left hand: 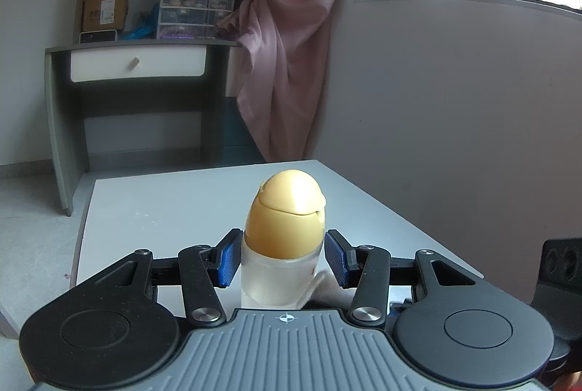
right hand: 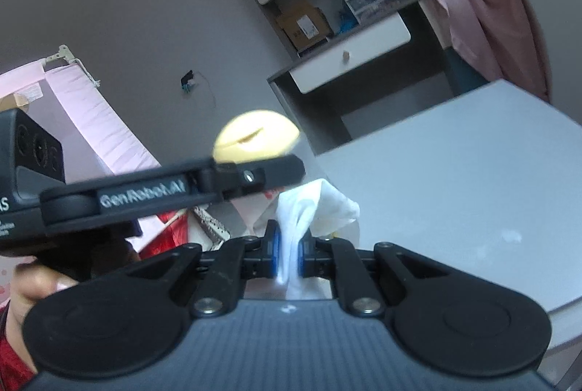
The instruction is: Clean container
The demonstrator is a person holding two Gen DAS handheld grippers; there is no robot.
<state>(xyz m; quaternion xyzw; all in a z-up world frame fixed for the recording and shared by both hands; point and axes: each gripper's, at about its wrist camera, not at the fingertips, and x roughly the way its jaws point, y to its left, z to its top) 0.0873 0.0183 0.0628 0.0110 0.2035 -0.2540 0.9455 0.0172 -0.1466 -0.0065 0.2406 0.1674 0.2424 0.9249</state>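
Above the pale grey table (left hand: 182, 202), the left gripper (left hand: 283, 258) clamps its blue ribbed pads on the frosted body of an egg-capped container (left hand: 285, 220) while the right gripper (right hand: 289, 247) pinches a crumpled white tissue (right hand: 320, 202), so wiping seems underway, next needing the soft wad pressed against the smooth plastic wall.

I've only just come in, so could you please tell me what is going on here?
A person is cleaning a container with two handheld grippers. The left gripper holds the container, a frosted bottle with a yellow egg-shaped cap, upright above the grey table. The right gripper is shut on a white tissue, held close to the bottle's lower side.
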